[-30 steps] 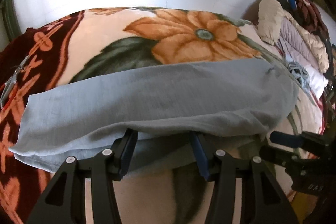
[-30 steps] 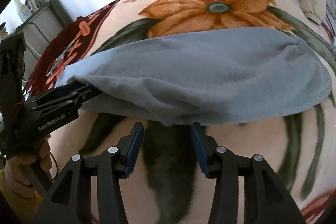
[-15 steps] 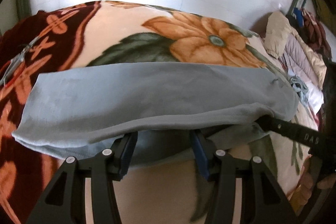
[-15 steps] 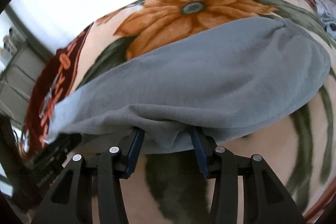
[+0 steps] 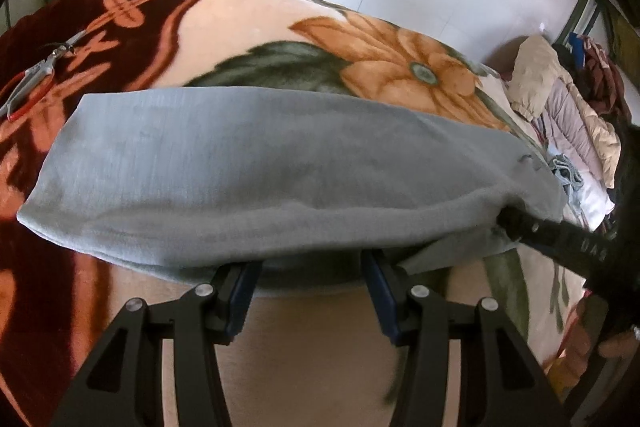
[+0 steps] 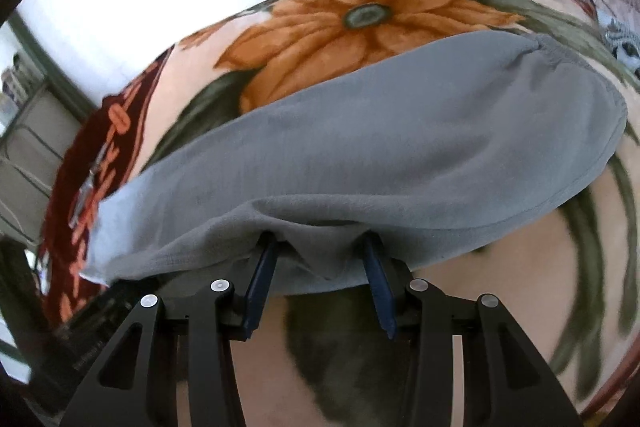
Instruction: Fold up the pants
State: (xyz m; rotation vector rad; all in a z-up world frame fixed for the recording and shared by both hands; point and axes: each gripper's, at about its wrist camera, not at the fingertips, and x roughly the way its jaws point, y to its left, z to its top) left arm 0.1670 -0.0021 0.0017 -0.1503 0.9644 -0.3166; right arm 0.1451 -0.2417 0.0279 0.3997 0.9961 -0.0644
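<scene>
- My left gripper (image 5: 311,269): jaws part-way apart, tips tucked under the near edge of the pants (image 5: 280,171). Cloth lies between and over the blue pads (image 5: 240,291); whether they pinch it I cannot tell.
- My right gripper (image 6: 320,259): same stance, tips under the near hem, fabric bunched over them; grip cannot be told. In the left view its black body reaches in from the right to the same edge.
- Pants: grey, soft knit, lying on the blanket (image 5: 248,23); long axis runs side to side across both views. Gathered waistband (image 6: 560,59) at the right end, leg end at the left. Near edge lifted and rumpled.
- Blanket: cream with an orange flower (image 6: 360,15), maroon border.
- Scissors (image 5: 36,83): red-handled, on the maroon border, well apart from the pants.
</scene>
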